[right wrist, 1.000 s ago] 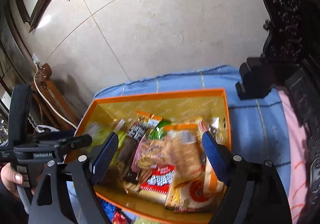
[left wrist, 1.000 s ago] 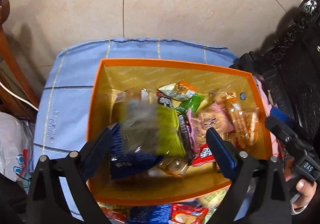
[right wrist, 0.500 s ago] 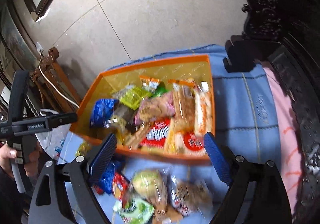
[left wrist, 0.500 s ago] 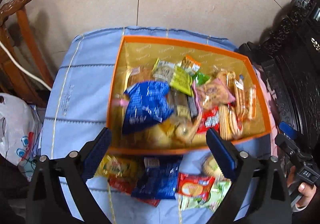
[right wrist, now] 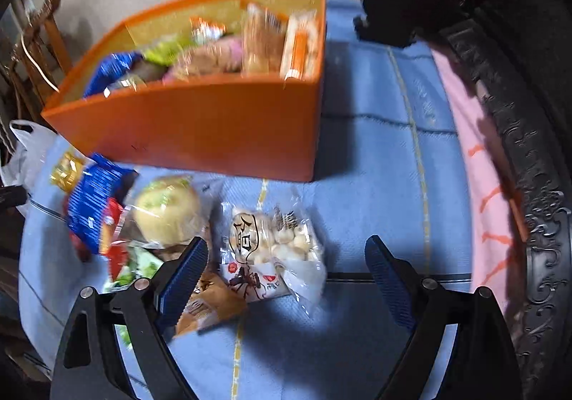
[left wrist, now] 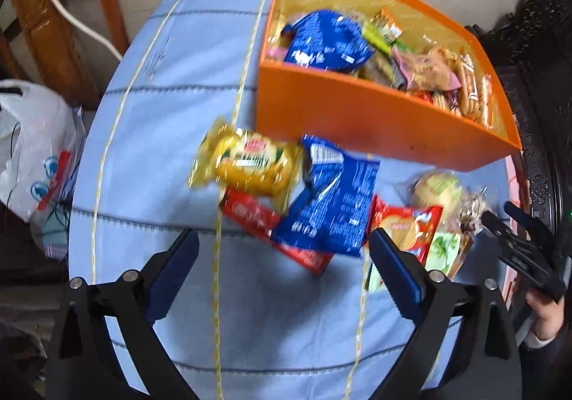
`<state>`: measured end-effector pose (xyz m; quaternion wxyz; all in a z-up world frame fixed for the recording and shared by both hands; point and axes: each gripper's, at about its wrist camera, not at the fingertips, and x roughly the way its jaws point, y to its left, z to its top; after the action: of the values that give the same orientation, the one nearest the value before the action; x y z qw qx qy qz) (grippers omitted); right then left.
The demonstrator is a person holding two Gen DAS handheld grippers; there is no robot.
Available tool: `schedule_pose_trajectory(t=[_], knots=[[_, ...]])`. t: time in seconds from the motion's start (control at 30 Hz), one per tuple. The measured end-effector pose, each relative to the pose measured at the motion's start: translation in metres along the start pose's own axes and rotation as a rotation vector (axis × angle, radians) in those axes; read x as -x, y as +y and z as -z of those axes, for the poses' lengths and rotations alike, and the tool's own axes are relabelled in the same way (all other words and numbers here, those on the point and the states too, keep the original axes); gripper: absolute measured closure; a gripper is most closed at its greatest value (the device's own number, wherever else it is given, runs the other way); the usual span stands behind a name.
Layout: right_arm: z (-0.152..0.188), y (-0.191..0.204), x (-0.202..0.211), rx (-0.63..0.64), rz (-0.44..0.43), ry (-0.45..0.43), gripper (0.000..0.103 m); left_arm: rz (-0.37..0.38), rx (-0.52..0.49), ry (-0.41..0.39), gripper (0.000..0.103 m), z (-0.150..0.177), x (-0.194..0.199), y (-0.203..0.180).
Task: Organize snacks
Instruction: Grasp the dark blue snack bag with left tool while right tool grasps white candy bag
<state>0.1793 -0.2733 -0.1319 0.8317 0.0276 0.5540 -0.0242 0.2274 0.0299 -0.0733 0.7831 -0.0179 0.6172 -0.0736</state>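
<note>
Lying at the far left of the left wrist view, a white plastic bag [left wrist: 34,146] sits off the edge of the blue quilted cloth [left wrist: 161,114], with a wooden chair [left wrist: 46,17] and a white cable [left wrist: 75,24] behind it. Further right on the cloth, a loose pile of snacks rests just in front of the orange box [left wrist: 357,121]: a yellow packet [left wrist: 250,164] overlaps a red packet [left wrist: 257,217], and a blue packet [left wrist: 332,203] lies across both. Beside that are a red-and-white packet [left wrist: 404,228] and a clear-wrapped round bun [left wrist: 434,189]. The left gripper [left wrist: 282,278] hangs above the bare cloth near this pile, its jaws spread wide and holding nothing. The box stands on the cloth behind, filled with more snacks, a large blue bag [left wrist: 325,40] at its left end and biscuit packs [left wrist: 472,96] at its right.

From the right wrist view, the blue packet [right wrist: 93,203] and the bun [right wrist: 166,210] lie left of centre, and a clear bag of pale sweets [right wrist: 271,246] lies just ahead of the right gripper [right wrist: 286,278], between its blue fingers [right wrist: 184,275]. A brown packet [right wrist: 211,303] touches the left finger. This gripper is also wide open and empty. The orange box [right wrist: 214,124] stands beyond, and dark carved furniture [right wrist: 518,114] runs along the right.
</note>
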Motion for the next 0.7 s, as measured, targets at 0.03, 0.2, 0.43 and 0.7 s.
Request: schedule_pose_trajectory(t=[0.03, 0.2, 0.43, 0.7], knots=[[-0.001, 0.004, -0.006, 0.015, 0.008, 0.011, 0.013, -0.003, 0.004, 0.003, 0.009, 0.004, -0.001, 0.001], [0.001, 0.028, -0.026, 0.136, 0.102, 0.045, 0.044, -0.027, -0.031, 0.037, 0.009, 0.020, -0.018, -0.011], [0.010, -0.007, 0.011, -0.003, 0.025, -0.014, 0.059, -0.051, -0.100, 0.038, 0.009, 0.008, -0.044, -0.042], [0.024, -0.043, 0.044, -0.112, -0.025, -0.055, 0.059, -0.027, -0.019, 0.117, 0.034, -0.026, -0.085, -0.054]])
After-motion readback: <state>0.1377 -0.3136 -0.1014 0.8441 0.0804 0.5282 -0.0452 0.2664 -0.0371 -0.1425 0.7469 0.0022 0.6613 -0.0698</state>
